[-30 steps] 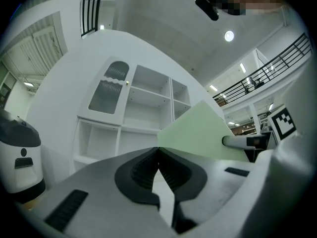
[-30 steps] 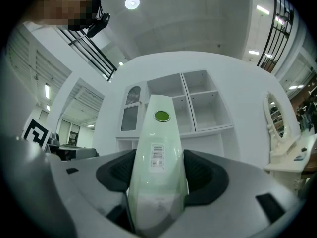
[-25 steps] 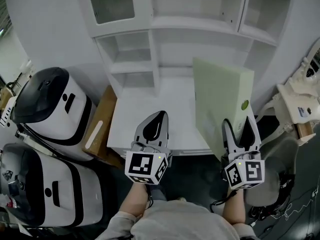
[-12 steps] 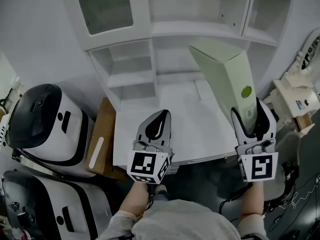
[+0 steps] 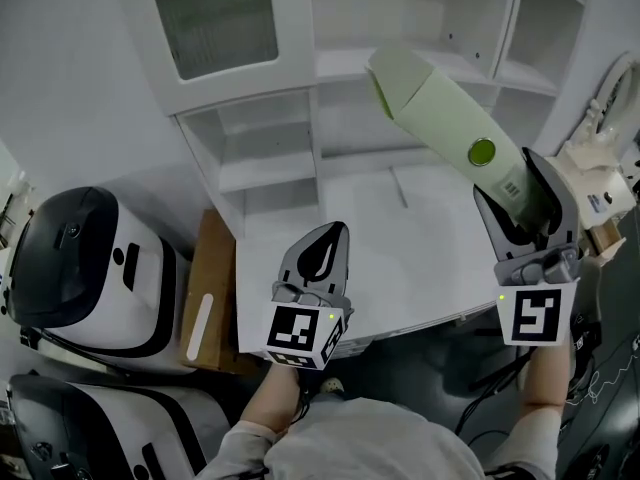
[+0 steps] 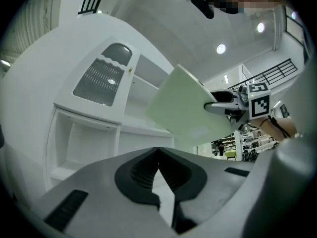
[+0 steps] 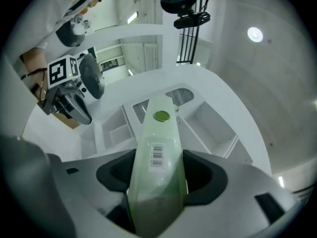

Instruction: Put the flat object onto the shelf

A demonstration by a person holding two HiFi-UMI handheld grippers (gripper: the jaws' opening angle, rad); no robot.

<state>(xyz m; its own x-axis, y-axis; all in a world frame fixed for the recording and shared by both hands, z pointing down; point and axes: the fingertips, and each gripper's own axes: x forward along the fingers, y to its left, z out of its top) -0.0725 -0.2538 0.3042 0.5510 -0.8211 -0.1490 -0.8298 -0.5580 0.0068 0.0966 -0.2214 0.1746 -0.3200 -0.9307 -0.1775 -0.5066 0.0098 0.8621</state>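
pale green flat object [image 5: 440, 108], thin, a round green dot and barcode label on its narrow edge | near end clamped between the jaws of the right gripper [image 5: 518, 196], slanting up toward the white shelf [image 5: 345, 63], clear of the desk [image 5: 400, 258] | left gripper [image 5: 328, 240] jaw tips pressed together, holding nothing | object's gripped end hidden by the jaws; cannot tell if its far end touches the shelf

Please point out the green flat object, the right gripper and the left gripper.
green flat object [image 5: 438, 110], head view, narrow edge.
right gripper [image 5: 512, 183], head view, between jaw tips.
left gripper [image 5: 331, 234], head view, between jaw tips.
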